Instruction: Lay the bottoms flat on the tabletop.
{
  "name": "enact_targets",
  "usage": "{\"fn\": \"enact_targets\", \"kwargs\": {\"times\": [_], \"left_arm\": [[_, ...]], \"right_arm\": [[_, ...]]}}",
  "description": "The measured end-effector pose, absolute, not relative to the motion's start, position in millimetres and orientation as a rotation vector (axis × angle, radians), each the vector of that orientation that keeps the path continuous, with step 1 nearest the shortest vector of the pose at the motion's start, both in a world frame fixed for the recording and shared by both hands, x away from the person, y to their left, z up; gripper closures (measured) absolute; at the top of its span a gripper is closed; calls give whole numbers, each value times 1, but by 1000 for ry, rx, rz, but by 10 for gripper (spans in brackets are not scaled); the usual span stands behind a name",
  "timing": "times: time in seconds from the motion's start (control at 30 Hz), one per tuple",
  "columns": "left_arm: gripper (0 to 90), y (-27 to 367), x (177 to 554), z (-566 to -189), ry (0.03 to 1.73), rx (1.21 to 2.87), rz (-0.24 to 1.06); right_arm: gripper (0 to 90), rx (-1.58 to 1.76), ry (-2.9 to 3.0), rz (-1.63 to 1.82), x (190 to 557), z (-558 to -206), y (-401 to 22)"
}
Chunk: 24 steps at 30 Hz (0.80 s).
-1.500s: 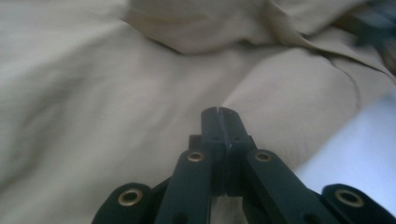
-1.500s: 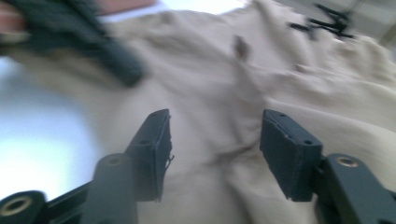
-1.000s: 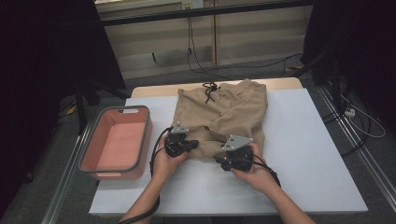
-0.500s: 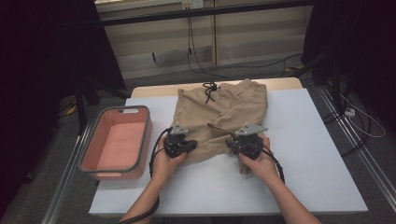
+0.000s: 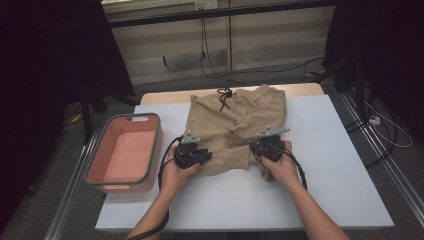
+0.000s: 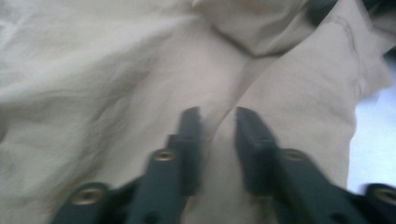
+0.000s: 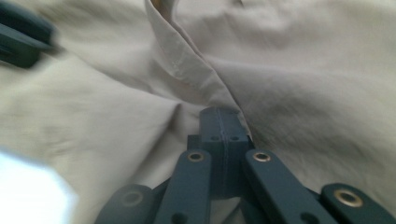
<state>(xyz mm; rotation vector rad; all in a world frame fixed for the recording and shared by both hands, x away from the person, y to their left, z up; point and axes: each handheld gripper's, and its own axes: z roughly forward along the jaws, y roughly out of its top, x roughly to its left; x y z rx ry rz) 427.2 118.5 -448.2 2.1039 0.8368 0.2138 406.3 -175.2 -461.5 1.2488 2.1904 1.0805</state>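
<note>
Lying spread across the white table [image 5: 340, 165], the tan shorts [image 5: 235, 125] have their drawstring waist toward twelve o'clock and their leg hems toward six. At the hem's seven o'clock corner the left gripper [image 5: 202, 156] rests on the cloth, its jaws having just been opening to a narrow gap. At five o'clock the right gripper [image 5: 262, 148] has just pinched tight onto a fold. A pink bin [image 5: 97, 170] sits at nine o'clock.

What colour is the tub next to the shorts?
The tub is salmon pink with a grey rim, clearest in the high view.
</note>
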Motion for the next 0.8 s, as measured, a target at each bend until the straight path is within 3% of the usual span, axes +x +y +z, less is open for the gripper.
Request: {"fn": "enact_targets", "kwargs": {"times": [0.13, 0.23, 0.3, 0.57, 0.8], "left_arm": [[453, 123, 418, -433, 821, 2067, 182], [380, 125, 411, -426, 796, 2058, 178], [365, 125, 405, -425, 769, 2070, 168], [327, 126, 402, -429, 776, 2093, 165], [248, 124, 402, -429, 778, 2102, 176]], "right_arm": [[900, 1230, 2194, 1035, 408, -466, -176], [883, 1203, 2196, 1007, 406, -466, -173], [858, 1195, 2196, 997, 405, -465, -172], [590, 1105, 2125, 1041, 386, -439, -176], [549, 967, 2120, 1110, 351, -412, -181]]}}
